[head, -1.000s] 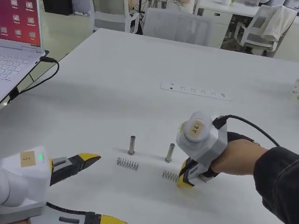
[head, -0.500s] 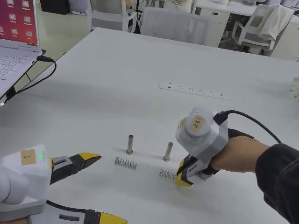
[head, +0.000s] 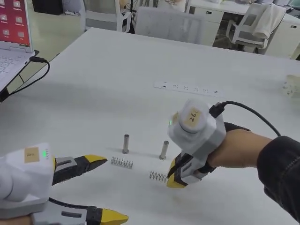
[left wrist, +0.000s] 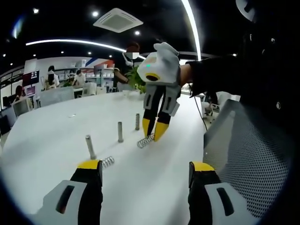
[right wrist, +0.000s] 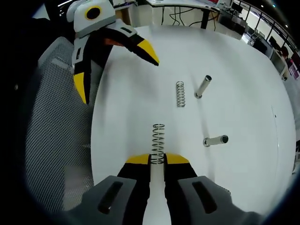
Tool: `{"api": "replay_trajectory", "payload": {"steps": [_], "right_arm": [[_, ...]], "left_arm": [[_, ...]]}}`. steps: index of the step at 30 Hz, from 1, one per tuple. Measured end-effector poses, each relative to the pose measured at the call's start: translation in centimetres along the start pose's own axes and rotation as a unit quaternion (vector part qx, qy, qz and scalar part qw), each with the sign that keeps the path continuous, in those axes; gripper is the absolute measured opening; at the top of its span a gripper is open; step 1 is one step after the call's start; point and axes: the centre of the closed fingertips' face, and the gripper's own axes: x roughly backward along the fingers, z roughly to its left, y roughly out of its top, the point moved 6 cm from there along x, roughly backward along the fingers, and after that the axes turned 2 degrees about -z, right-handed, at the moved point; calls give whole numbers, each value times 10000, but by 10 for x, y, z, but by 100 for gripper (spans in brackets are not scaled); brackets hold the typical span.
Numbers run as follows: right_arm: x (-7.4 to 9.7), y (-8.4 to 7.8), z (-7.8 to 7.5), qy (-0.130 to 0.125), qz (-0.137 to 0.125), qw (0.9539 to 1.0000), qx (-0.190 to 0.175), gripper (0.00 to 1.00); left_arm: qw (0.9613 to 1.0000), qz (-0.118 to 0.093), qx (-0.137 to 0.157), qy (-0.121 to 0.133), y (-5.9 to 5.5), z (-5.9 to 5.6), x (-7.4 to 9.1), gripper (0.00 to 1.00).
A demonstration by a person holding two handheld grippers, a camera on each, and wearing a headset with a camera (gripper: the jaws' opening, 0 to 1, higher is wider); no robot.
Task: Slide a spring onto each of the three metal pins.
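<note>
right gripper (head: pixel 174 180) pitched down to the table (head: pixel 117 84), hand (head: pixel 239 150) reaching in from the right, jaws clamped on one end of a spring (head: pixel 158 176) just beside a pin (head: pixel 164 150). left gripper (head: pixel 112 190) held low, jaws wide apart. second spring (head: pixel 122 162) lies loose near the second pin (head: pixel 125 143). left gripper view presents three upright pins (left wrist: pixel 120 131) in a row; head view presents two

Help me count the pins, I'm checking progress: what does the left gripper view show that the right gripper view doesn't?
Left gripper view: three standing pins and the right gripper seen from outside. Right gripper view: two pins, the open left gripper, and its own fingers shut on one spring. Both: two springs on the white table, none on a pin.
</note>
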Motion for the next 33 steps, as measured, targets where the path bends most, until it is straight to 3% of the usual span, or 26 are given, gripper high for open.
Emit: {"api": "replay_trajectory", "payload": {"steps": [16, 33], "right_arm": [[8, 24, 24, 229, -52, 9984, 522, 8], [6, 37, 40, 459, -35, 9949, 902, 8]], "left_arm": [[9990, -3, -155, -409, 7, -9, -10, 48], [9970, 26, -274, -718, 9, -18, -15, 21]]}}
